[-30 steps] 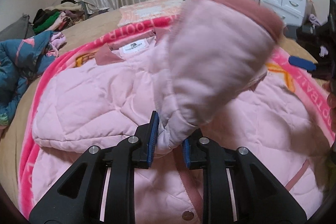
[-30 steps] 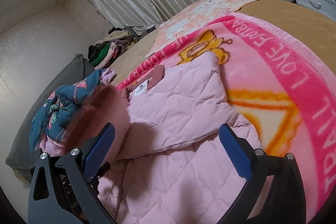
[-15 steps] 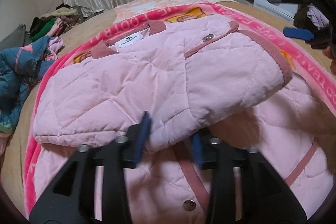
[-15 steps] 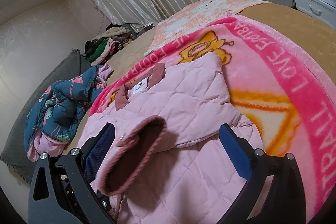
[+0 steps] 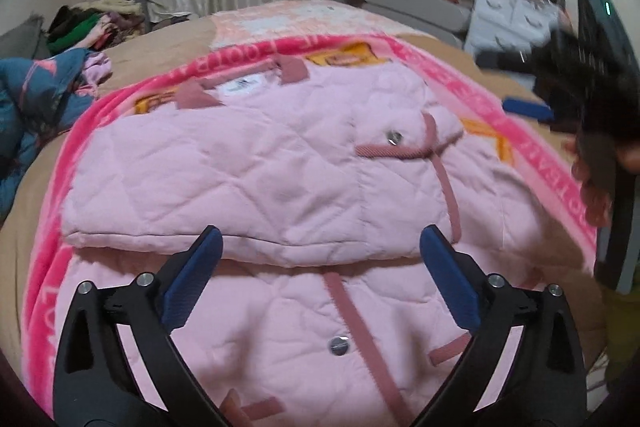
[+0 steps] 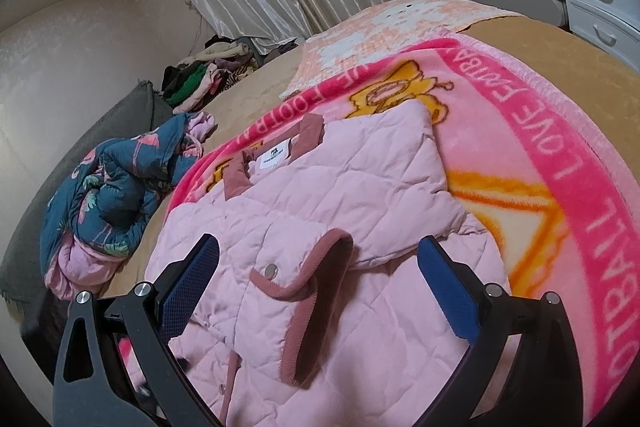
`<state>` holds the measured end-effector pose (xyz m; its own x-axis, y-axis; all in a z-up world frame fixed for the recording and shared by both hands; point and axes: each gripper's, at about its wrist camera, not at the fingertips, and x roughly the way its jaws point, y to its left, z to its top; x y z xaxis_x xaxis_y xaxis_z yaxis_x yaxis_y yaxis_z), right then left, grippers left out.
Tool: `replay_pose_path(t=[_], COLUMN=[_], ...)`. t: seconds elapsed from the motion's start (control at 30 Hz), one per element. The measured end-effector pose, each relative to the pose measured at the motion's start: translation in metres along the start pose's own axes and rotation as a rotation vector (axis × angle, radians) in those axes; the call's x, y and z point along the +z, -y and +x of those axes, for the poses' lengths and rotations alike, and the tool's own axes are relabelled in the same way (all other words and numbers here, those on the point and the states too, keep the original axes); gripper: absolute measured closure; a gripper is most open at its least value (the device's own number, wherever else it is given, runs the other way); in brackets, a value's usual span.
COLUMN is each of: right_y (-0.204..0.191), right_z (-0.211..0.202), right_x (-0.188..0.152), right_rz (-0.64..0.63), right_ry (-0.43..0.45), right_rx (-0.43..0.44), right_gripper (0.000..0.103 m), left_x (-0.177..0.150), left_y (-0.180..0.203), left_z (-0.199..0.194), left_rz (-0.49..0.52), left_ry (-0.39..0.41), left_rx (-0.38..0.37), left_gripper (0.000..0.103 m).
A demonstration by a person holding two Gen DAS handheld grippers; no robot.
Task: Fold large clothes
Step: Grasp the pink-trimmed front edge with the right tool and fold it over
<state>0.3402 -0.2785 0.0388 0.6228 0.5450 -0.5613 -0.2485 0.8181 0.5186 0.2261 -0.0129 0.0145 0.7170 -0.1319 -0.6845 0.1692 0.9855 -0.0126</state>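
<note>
Jacket point(image 5: 256, 183) sleeves folded | on blanket point(image 6: 532, 131) | left gripper point(image 5: 320, 279) just opened, empty

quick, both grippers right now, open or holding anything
left gripper: open, jaws have just been opening, nothing between them; the pink jacket sleeve lies released.
right gripper: open, holding nothing, above the jacket.

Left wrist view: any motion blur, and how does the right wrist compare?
Left wrist: soft overall, right gripper at the right edge smeared, pink jacket label unreadable; heavy fisheye bowing. Right wrist: sharper, jacket quilting and blanket lettering crisp; same distortion.
</note>
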Motion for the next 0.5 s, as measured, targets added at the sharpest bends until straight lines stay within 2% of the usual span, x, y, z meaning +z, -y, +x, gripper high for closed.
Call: replay_pose_path(t=[0.4, 0.5], right_y=[-0.031, -0.038], right_z=[0.029, 0.039], right_x=[-0.023, -0.030], right_rz=[-0.059, -0.070], right_ry=[-0.100, -0.126], right_rx=[0.016, 0.015], right_gripper=[0.004, 0.004], left_x=[-0.004, -0.008], left_y=[-0.075, -0.092], left_z=[-0.022, -0.026], left_rz=[-0.143, -0.178], left_ry=[0.037, 0.043], left_rx=[0.142, 0.156], left_gripper=[0.009, 0.009])
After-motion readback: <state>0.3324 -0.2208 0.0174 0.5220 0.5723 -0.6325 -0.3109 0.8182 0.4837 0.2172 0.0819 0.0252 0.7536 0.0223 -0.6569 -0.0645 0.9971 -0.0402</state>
